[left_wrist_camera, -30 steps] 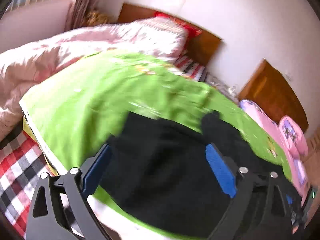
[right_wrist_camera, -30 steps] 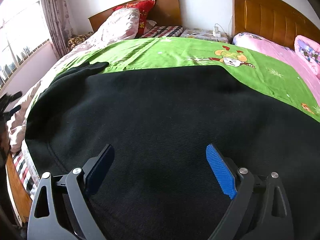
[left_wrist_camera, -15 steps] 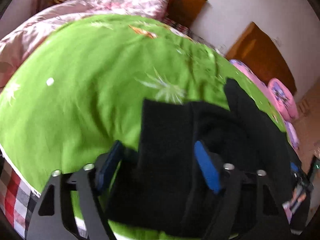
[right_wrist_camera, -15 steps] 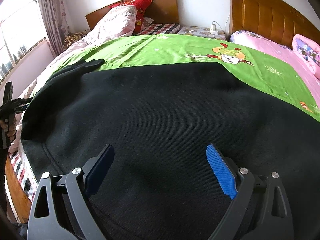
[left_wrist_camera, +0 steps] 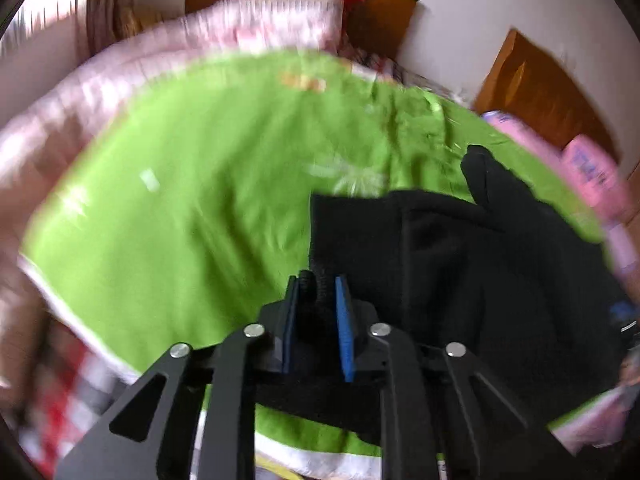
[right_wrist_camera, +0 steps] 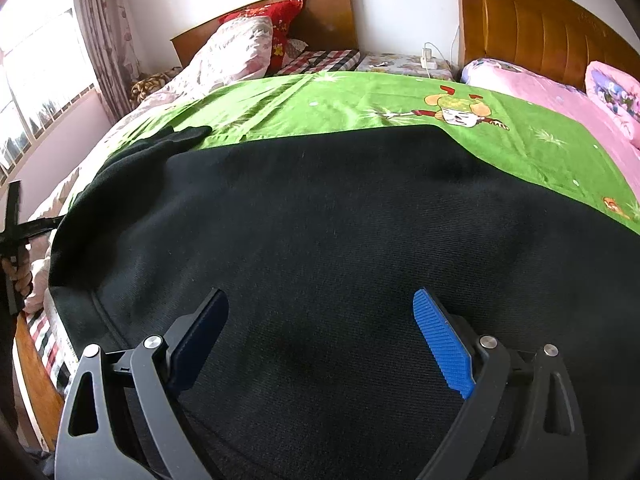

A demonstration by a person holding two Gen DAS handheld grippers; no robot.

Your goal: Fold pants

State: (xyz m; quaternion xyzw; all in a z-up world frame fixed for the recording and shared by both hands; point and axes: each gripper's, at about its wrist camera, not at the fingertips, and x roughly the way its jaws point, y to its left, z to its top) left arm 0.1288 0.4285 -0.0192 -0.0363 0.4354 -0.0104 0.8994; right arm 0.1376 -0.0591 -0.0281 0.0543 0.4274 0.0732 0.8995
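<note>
Pants (right_wrist_camera: pixel 340 260) lie spread on the green bed (right_wrist_camera: pixel 360 100), folding barely begun: the left gripper (left_wrist_camera: pixel 316 292) has just closed its jaws on a corner; the right gripper (right_wrist_camera: pixel 320 332) hovers, jaws apart.

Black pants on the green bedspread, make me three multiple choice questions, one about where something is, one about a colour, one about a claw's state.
1. Where do the black pants lie?
A. on the green bedspread
B. on the floor
C. on the pink bed

2. What colour is the pillow against the left headboard?
A. blue
B. red
C. yellow

3. How is the left claw?
A. wide open over bare sheet
B. out of view
C. shut on the pants' edge

Answers: 1 A, green cloth shows all around the pants. 2 B, it is red with a pattern. 3 C, its jaws have just been closing and black fabric sits pinched between the pads; the right claw stays wide open.
</note>
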